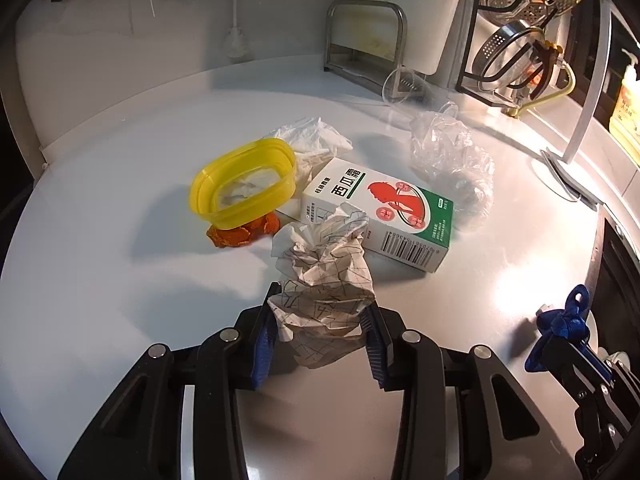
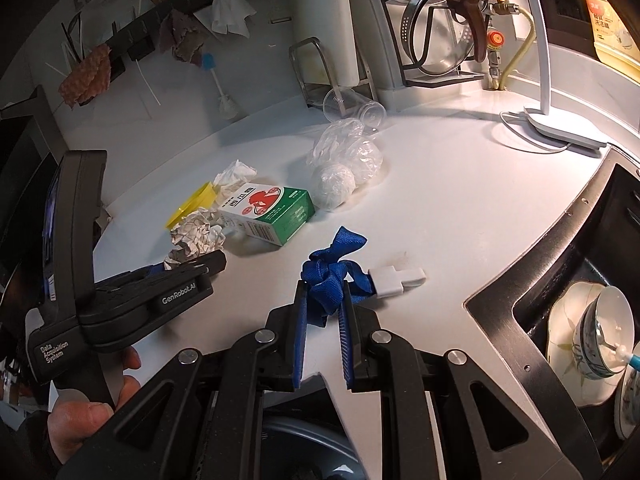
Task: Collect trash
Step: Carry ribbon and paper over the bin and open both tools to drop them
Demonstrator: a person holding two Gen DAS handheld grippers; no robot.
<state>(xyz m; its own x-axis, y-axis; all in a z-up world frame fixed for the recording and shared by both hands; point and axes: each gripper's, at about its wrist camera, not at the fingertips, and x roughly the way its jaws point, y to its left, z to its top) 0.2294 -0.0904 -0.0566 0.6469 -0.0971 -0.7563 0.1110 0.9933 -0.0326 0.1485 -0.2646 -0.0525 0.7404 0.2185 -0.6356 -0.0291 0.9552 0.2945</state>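
Note:
My left gripper [image 1: 320, 308] is shut on a crumpled printed paper [image 1: 324, 276], held at the counter's near part; it also shows in the right wrist view [image 2: 196, 236]. My right gripper [image 2: 324, 300] is shut on a knotted blue ribbon [image 2: 334, 268], seen too in the left wrist view [image 1: 564, 320]. Behind the paper lie a green-and-white box [image 1: 376, 212], a yellow plastic tub [image 1: 244, 180] resting on orange peel [image 1: 240, 234], a white tissue [image 1: 312, 140] and a crumpled clear plastic bag [image 1: 452, 152].
A white plastic piece [image 2: 396, 278] lies just past the ribbon. A clear cup [image 2: 352, 108] lies on its side at the back. A white lamp base [image 2: 556, 132] stands at the right. A sink [image 2: 580, 308] with dishes is at the right edge. A pot-lid rack [image 2: 440, 40] stands behind.

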